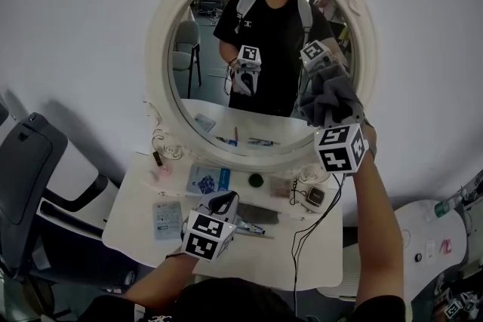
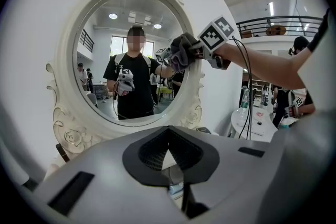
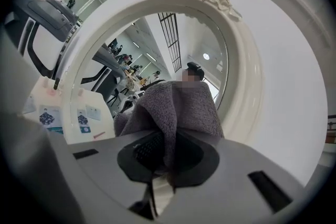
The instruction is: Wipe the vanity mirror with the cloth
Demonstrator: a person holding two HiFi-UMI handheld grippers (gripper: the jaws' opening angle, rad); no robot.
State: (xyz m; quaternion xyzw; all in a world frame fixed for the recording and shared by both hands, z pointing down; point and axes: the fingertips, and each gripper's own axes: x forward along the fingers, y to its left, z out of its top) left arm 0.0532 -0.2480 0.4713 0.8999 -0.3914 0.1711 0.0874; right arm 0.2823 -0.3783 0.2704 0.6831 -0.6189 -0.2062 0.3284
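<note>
The oval vanity mirror point(image 1: 226, 49) in its white carved frame point(image 1: 158, 56) stands on the white table. My right gripper point(image 1: 330, 108) is raised to the mirror's right edge, shut on a grey fluffy cloth point(image 1: 330, 93) that lies against the glass and frame. In the right gripper view the cloth point(image 3: 178, 107) bunches out of the jaws of that gripper point(image 3: 167, 165) and hides the glass behind it. My left gripper point(image 1: 226, 201) is low over the table, shut, with nothing in it. In the left gripper view the cloth point(image 2: 181, 52) sits at the mirror's point(image 2: 126, 39) right rim.
On the table point(image 1: 128, 230) lie blue-and-white packets point(image 1: 207, 179), a small dark green round thing point(image 1: 256, 179) and a small clock point(image 1: 315, 197). A black cable point(image 1: 317, 226) hangs from my right gripper. A grey chair point(image 1: 30, 162) stands left, a round white table point(image 1: 430, 237) right.
</note>
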